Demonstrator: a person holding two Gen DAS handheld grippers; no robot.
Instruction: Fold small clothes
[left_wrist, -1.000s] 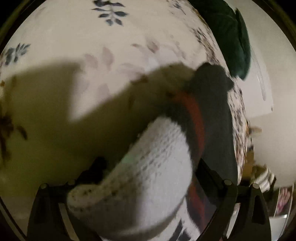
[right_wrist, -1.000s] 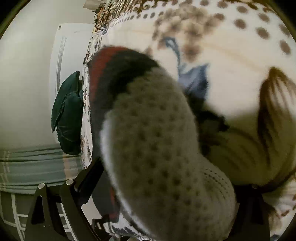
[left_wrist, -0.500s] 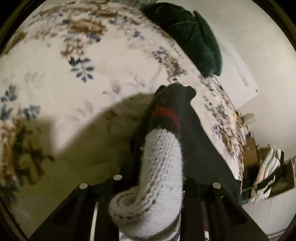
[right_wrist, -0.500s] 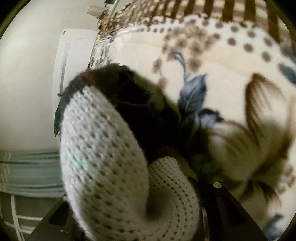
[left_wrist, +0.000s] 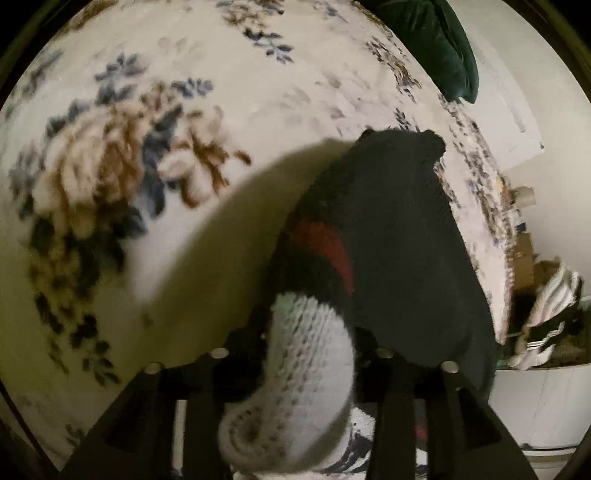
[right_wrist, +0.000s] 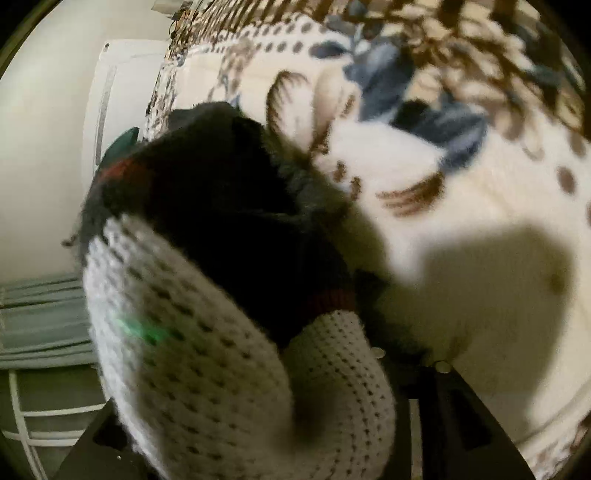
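I hold the knitted black, red-striped and white small garment (left_wrist: 388, 251) above the floral bedspread (left_wrist: 147, 184), both hand-held grippers (left_wrist: 310, 373) (right_wrist: 258, 406) grasping its white hem with jaws easing apart, ready to fold.

Dim rm: floral bedspread (left_wrist: 258, 74), green cushion (left_wrist: 436, 44) by pale wall (right_wrist: 44, 155).
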